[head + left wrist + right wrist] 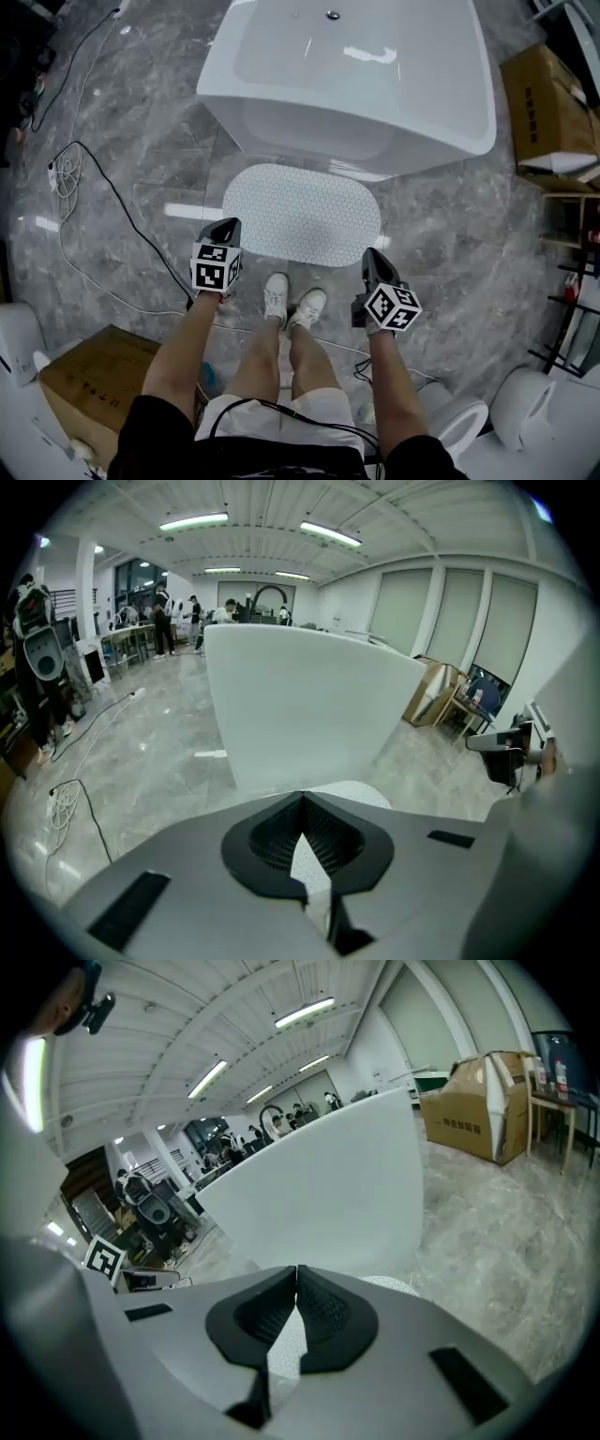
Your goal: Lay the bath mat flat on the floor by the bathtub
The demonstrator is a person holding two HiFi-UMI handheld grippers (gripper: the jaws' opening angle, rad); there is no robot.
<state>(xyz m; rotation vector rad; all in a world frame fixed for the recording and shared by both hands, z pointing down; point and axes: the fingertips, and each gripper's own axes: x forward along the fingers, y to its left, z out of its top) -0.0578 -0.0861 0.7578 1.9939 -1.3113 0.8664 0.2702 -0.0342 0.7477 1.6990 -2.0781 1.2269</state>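
Grey marble floor (122,141): in the head view the bath mat (300,214) lies flat beside the bathtub (356,75), so the task looks done. Left gripper view: left gripper (302,799) closed, empty. Right gripper view: right gripper (296,1271) closed, empty.

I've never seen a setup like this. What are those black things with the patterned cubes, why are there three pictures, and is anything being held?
There is no robot here. A person stands holding a two-jaw tool in each hand: the left gripper and the right gripper. The patterned cubes are part of them. The head view comes from a camera on the person's head, looking steeply down. The other two come from cameras riding on each gripper, looking along its jaws. On the grey floor a white dotted bath mat lies flat beside the white bathtub. Both grippers' jaws are closed together with nothing between them, so nothing is held.
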